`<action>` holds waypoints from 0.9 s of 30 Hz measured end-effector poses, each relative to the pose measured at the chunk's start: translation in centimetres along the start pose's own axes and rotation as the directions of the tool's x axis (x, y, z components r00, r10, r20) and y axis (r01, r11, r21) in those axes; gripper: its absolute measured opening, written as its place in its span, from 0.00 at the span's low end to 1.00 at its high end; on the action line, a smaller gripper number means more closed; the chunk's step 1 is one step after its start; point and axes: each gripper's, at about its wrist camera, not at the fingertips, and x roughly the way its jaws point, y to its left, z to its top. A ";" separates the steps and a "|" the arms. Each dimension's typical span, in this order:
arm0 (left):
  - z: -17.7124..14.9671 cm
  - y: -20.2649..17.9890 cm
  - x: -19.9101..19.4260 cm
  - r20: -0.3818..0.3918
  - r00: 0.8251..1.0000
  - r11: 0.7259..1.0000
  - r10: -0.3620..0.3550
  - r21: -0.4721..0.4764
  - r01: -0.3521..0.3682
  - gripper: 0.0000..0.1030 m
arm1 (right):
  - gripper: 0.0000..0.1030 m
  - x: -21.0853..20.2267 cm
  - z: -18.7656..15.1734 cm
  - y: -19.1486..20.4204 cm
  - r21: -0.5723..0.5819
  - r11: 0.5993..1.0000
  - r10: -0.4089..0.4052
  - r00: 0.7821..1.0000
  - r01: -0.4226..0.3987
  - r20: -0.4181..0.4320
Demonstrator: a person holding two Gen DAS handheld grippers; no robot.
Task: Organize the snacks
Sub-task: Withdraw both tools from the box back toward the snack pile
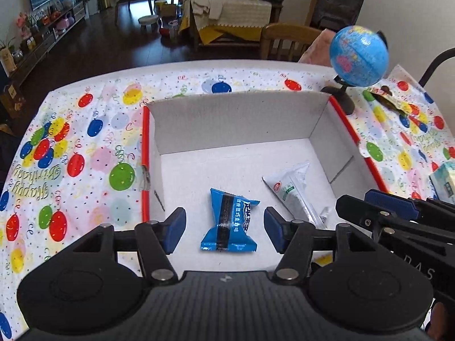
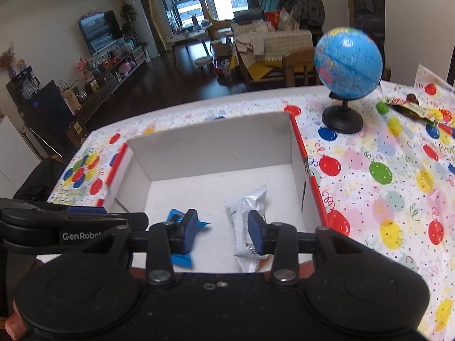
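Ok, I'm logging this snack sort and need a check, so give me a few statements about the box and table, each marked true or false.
1. The blue snack packet lies on the floor of the white box. True.
2. The silver and white packet lies on the tablecloth outside the box. False: it lies inside the box, beside the blue packet.
3. The left gripper has its fingers clamped on the blue packet. False: the fingers stand apart on either side of the packet, not pressing it.
4. A globe stands on the table beyond the box's corner. True.
5. The tablecloth is plain white. False: it is printed with coloured balloons.
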 end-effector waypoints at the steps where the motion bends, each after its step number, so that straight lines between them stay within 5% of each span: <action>1: -0.1 0.1 -0.5 0.010 1.000 1.000 -0.003 -0.001 0.003 0.65 | 0.40 -0.4 -0.1 0.3 -0.002 1.000 -0.001 1.000 0.001 0.009; 13: -2.8 1.7 -6.9 0.098 0.994 0.999 -0.054 0.007 0.054 0.67 | 0.66 -6.1 -2.0 3.2 -0.018 1.000 -0.017 0.993 0.019 0.113; 27: -7.6 3.2 -13.5 0.191 0.975 0.993 -0.115 0.015 0.115 0.82 | 0.89 -12.4 -6.1 5.4 0.026 0.998 -0.056 0.977 0.052 0.205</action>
